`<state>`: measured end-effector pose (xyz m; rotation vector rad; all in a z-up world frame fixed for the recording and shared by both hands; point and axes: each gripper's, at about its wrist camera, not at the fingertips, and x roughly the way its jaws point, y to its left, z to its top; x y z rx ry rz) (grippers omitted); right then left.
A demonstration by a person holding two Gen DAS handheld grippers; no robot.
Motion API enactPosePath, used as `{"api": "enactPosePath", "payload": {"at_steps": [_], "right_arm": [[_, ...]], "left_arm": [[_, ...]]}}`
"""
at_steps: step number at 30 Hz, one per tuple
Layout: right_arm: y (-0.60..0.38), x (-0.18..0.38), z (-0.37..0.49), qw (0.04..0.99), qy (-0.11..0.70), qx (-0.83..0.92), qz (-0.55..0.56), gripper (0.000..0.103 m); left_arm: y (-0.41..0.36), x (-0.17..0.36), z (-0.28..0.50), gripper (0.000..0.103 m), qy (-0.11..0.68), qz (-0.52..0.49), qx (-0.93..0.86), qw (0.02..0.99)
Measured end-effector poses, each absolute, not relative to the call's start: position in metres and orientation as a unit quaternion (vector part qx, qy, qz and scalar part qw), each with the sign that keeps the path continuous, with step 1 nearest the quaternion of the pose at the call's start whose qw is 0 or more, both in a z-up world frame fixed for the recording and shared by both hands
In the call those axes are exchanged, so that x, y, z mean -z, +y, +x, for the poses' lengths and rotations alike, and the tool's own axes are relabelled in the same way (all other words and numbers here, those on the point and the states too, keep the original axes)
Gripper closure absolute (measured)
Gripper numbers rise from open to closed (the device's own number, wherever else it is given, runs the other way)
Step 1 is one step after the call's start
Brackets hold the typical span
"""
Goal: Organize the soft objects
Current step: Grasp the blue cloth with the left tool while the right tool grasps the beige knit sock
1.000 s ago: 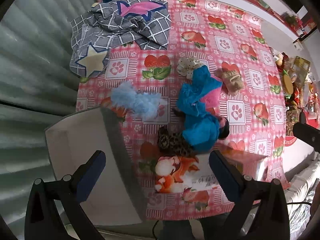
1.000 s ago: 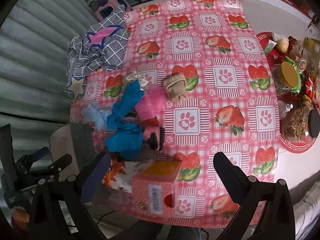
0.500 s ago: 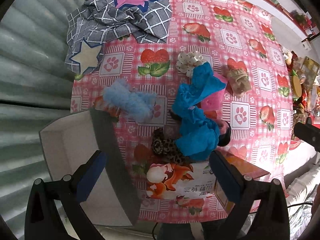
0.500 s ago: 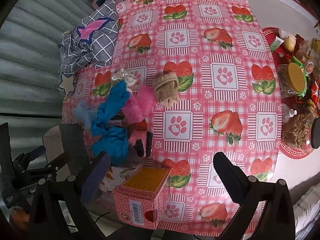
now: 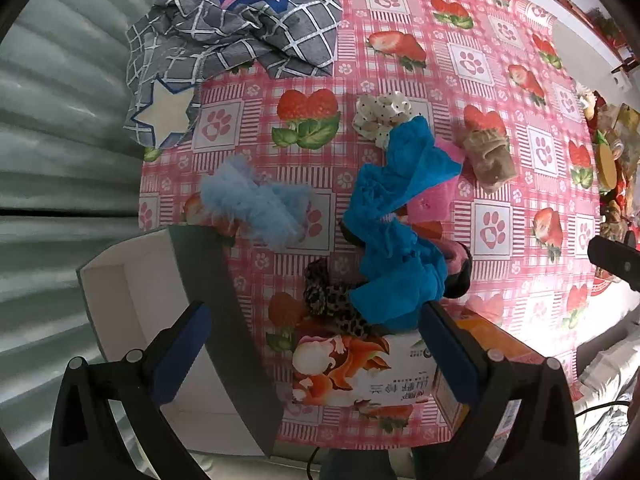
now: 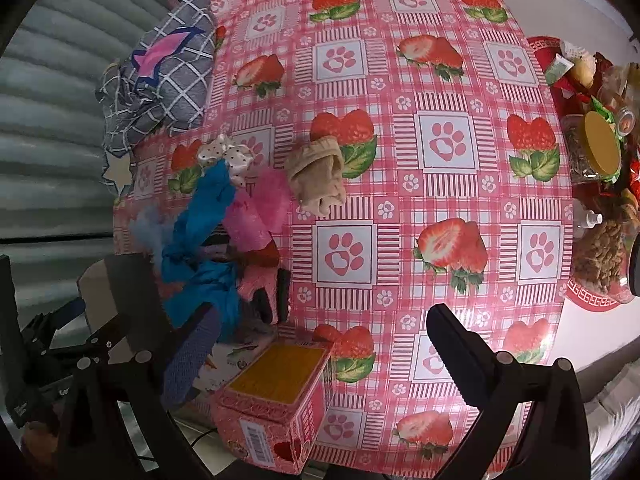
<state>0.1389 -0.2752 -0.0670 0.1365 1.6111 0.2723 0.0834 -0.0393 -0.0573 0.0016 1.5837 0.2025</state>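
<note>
Soft things lie in a pile on the strawberry tablecloth (image 5: 480,60): a bright blue cloth (image 5: 394,236), a fluffy light blue piece (image 5: 256,200), a pink fluffy piece (image 5: 434,200), a leopard-print scrunchie (image 5: 332,300), a white dotted scrunchie (image 5: 382,114) and a beige rolled sock (image 5: 488,152). The sock (image 6: 318,178) and blue cloth (image 6: 200,240) also show in the right wrist view. My left gripper (image 5: 314,348) is open and empty, above the table's near edge by an open white box (image 5: 132,300). My right gripper (image 6: 320,352) is open and empty above the table.
A grey checked blanket (image 5: 240,24) lies at the far left corner. A printed carton (image 5: 360,368) and a pink box with an orange top (image 6: 276,396) stand at the near edge. Jars and snacks (image 6: 600,148) crowd the right side. A corrugated wall runs along the left.
Both grippers have moved forward over the table, so the pile and boxes sit lower and closer in view. The objects have not moved. Both grippers stay open.
</note>
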Motion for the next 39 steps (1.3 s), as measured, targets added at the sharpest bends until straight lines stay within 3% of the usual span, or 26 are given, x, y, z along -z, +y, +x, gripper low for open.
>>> {"api": "enactPosePath", "payload": {"at_steps": [26,30,34,35,37,38,39], "right_arm": [[-0.267,0.163,0.204,0.667,0.728,-0.113,0.109,0.0],[-0.254,0.178,0.218,0.668,0.727,-0.12,0.109,0.0],[-0.244,0.191,0.227,0.665,0.729,-0.122,0.105,0.0],[-0.243,0.193,0.227,0.664,0.729,-0.124,0.109,0.002],[-0.241,0.196,0.227,0.663,0.728,-0.131,0.112,0.023],[-0.24,0.198,0.227,0.66,0.731,-0.133,0.108,0.041],[-0.238,0.201,0.226,0.655,0.736,-0.135,0.105,0.05]], "left_arm": [[-0.071,0.152,0.168,0.0,0.72,0.044,-0.08,0.688],[-0.069,0.171,0.177,0.017,0.734,0.041,-0.075,0.673],[-0.063,0.186,0.181,0.027,0.75,0.021,-0.071,0.658],[-0.061,0.188,0.182,0.032,0.751,0.005,-0.061,0.657],[-0.056,0.19,0.181,0.042,0.752,-0.023,-0.049,0.657],[-0.054,0.191,0.18,0.049,0.75,-0.036,-0.044,0.659],[-0.051,0.189,0.18,0.054,0.746,-0.049,-0.039,0.663]]}}
